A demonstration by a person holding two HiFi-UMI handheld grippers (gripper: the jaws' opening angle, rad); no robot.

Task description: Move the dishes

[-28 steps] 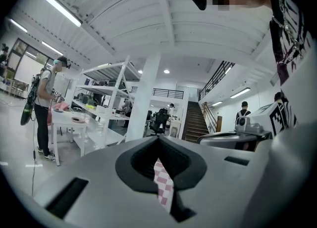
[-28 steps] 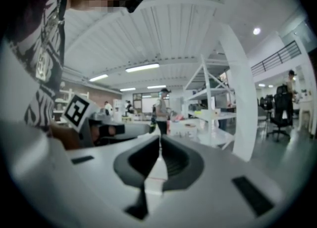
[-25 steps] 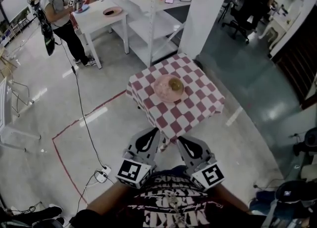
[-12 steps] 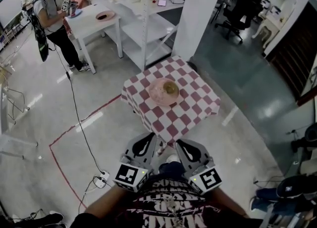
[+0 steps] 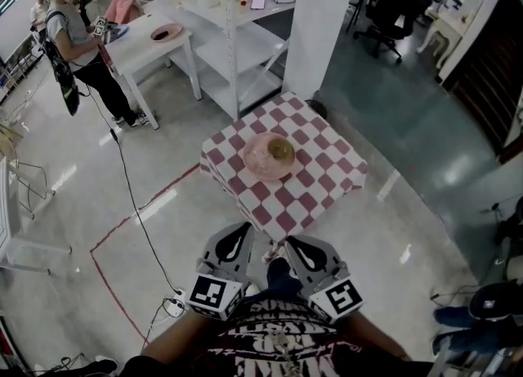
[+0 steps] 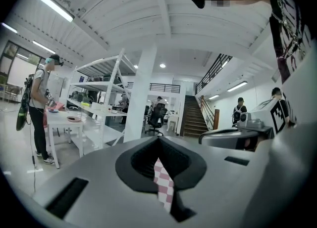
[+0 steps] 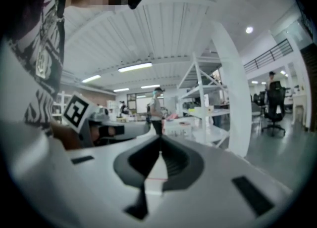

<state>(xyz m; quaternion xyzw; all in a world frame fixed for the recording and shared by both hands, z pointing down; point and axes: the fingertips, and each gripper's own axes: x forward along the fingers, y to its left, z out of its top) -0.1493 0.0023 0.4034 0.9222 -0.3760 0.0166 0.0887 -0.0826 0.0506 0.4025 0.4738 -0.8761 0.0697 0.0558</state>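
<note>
**A:** Closing in: the checked table (image 5: 327,172) has crept nearer in the head view, and the person (image 5: 69,36) by the white table (image 5: 147,40) has slid toward the top-left corner.

**B:** And the dishes?

**A:** The pink plate (image 5: 257,163) sits mid-table, with a small bowl (image 5: 280,150) on its right part. The left gripper (image 5: 245,228) and right gripper (image 5: 288,242) hang low, side by side, near the table's front corner and well apart from the plate.

**B:** Left gripper view?

**A:** Jaws clenched together, nothing between them. A sliver of checked cloth shows past the tips.

**B:** Right gripper view?

**A:** Same story: pinched tight, empty, pale floor beyond.
</note>
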